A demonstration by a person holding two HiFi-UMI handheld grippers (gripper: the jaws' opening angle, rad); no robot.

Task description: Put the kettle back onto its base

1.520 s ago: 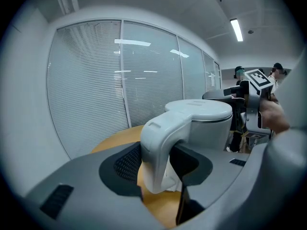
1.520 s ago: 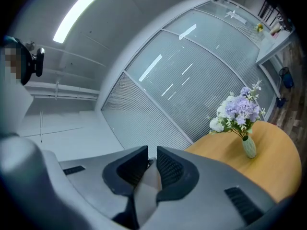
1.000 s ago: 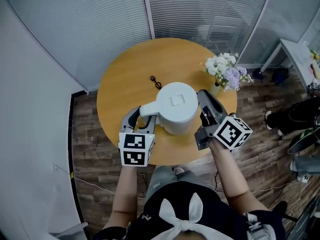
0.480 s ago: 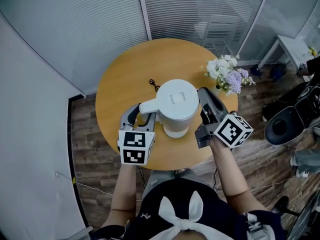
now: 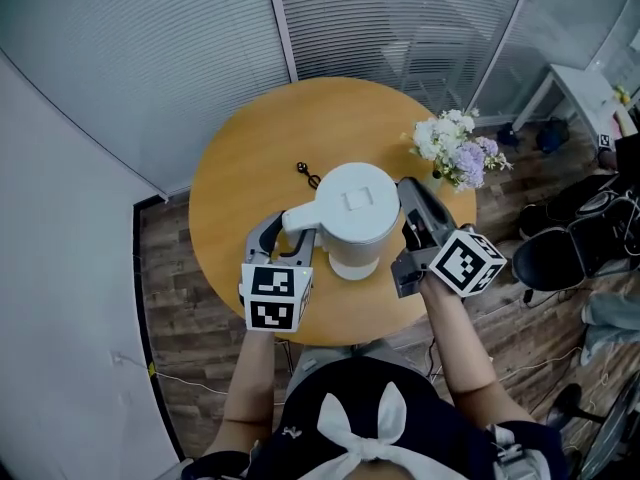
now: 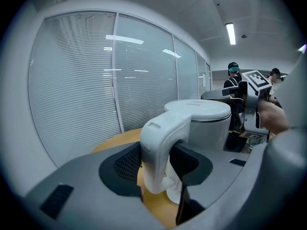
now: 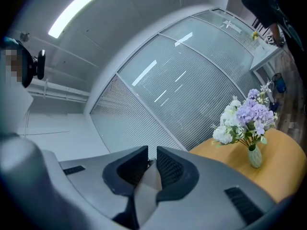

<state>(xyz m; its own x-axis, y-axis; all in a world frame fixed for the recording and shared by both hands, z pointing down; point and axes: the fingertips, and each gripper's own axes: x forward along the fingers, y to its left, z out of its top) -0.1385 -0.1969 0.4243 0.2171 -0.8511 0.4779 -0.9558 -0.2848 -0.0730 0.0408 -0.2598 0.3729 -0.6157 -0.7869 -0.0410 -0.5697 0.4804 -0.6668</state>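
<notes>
The white kettle (image 5: 355, 213) stands upright over the round wooden table (image 5: 250, 158), lid closed. Its handle (image 5: 298, 218) points toward me. My left gripper (image 5: 288, 236) is shut on that handle; in the left gripper view both dark pads press the handle (image 6: 160, 147) from either side, with the kettle body (image 6: 204, 123) just beyond. My right gripper (image 5: 412, 196) lies close beside the kettle's right side and holds nothing. Its jaws (image 7: 151, 162) are nearly together with only a thin slit between them. I cannot tell the base apart under the kettle.
A small vase of white and purple flowers (image 5: 455, 148) stands at the table's right edge, just beyond the right gripper. A small dark object (image 5: 310, 173) lies behind the kettle. Glass walls with blinds (image 5: 400, 18) curve behind the table; chairs and people are at the far right.
The kettle and my left gripper have shifted slightly to the right across the table. The right gripper stays beside the kettle.
</notes>
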